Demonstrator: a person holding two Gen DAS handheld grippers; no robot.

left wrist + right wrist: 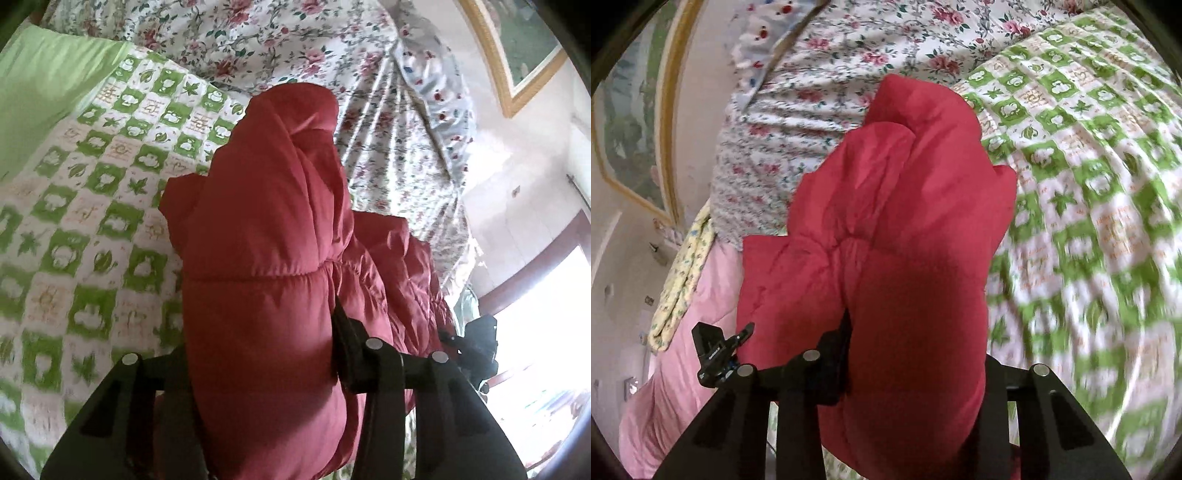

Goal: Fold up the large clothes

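While the red jacket point(266, 236) point(897, 221) is clamped by the left tongs point(258, 354) and right tongs point(916, 354), their tips are hidden by bulging fabric over the blurred bed point(74, 229) point(1089, 184).

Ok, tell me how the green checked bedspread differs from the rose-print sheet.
The green checked bedspread has bold green and white squares with leaf motifs; the rose-print sheet has small pink roses scattered on white. The bedspread lies fairly flat; the sheet is gathered into pleats. The red padded jacket overlaps both.
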